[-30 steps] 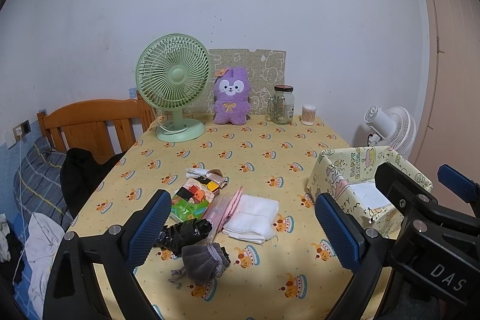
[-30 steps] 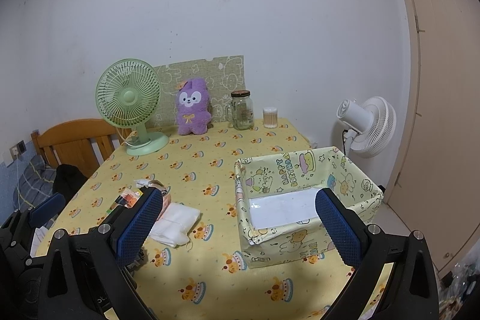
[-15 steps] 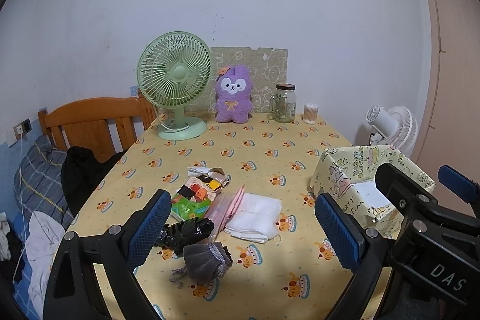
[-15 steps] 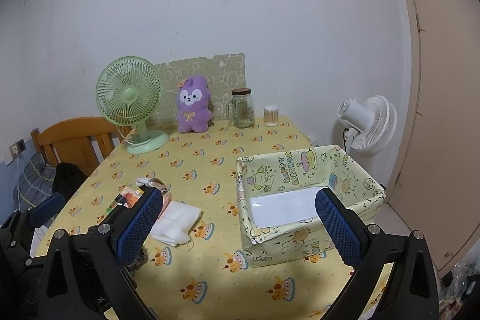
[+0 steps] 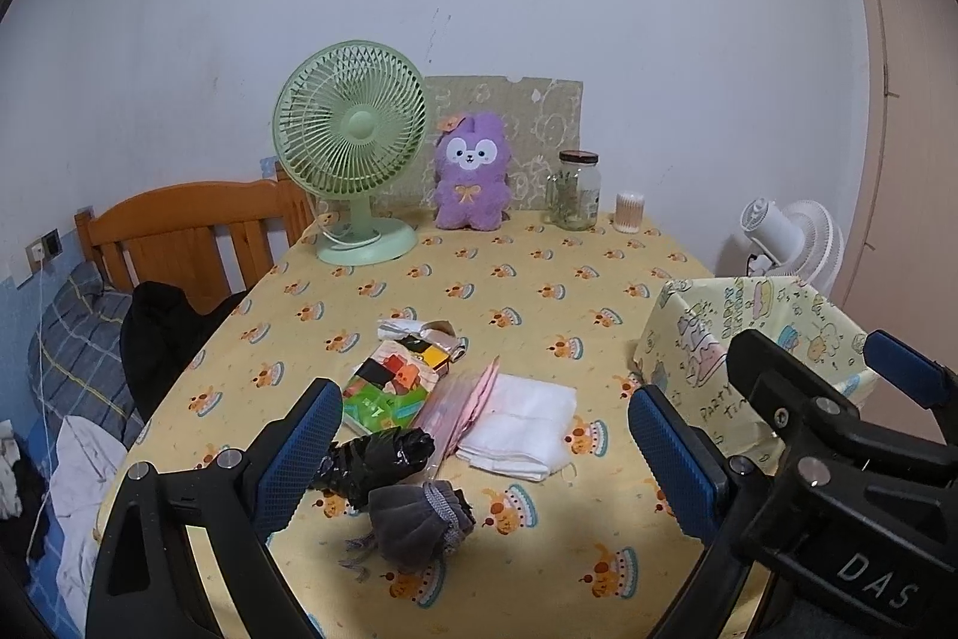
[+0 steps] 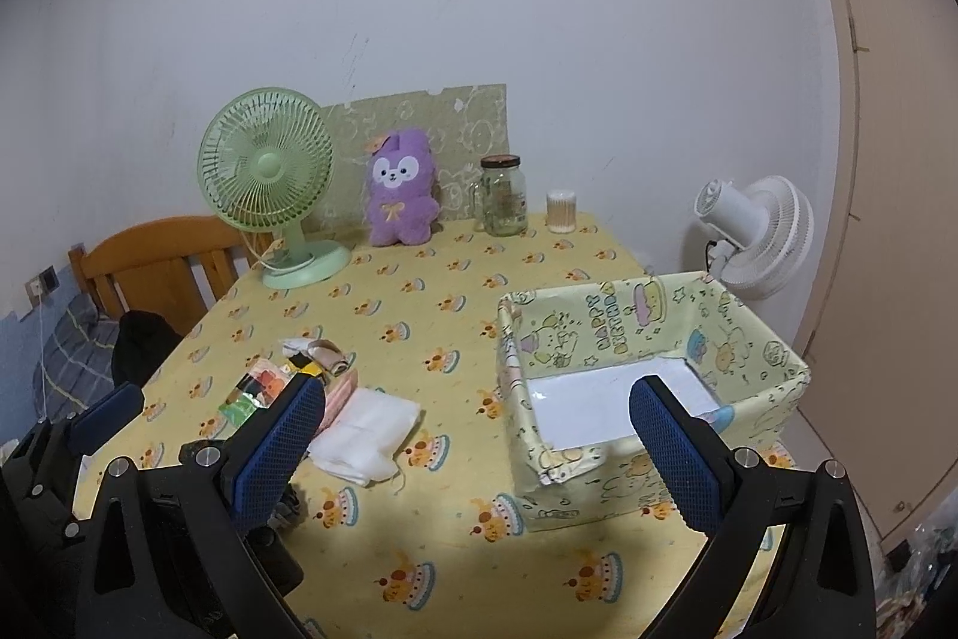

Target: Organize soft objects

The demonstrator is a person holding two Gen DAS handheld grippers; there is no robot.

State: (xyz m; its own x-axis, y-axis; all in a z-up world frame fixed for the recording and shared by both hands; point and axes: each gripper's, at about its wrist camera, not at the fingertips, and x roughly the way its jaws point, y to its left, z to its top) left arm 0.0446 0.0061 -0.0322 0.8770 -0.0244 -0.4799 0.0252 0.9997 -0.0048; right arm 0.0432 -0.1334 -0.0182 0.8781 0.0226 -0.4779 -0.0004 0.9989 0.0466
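Note:
Soft items lie in a cluster near the table's front left: a grey drawstring pouch (image 5: 419, 522), a black plastic roll (image 5: 377, 456), a folded white cloth (image 5: 521, 426) (image 6: 365, 432), a pink flat packet (image 5: 458, 408), a colourful packet (image 5: 389, 387) and rolled socks (image 5: 428, 336). A yellow patterned box (image 6: 649, 375) (image 5: 748, 339) stands open at the right, a white sheet on its floor. My left gripper (image 5: 479, 459) is open and empty above the cluster. My right gripper (image 6: 473, 447) is open and empty between cloth and box.
At the back of the yellow tablecloth (image 5: 509, 291) stand a green fan (image 5: 350, 148), a purple plush rabbit (image 5: 470, 178), a glass jar (image 5: 575, 190) and a cotton-swab cup (image 5: 628, 211). A wooden headboard (image 5: 179, 232) and bedding lie left; a white floor fan (image 6: 754, 226) stands right.
Both grippers have pulled back slightly and risen; the table items look a little smaller and further. Nothing was gripped or moved.

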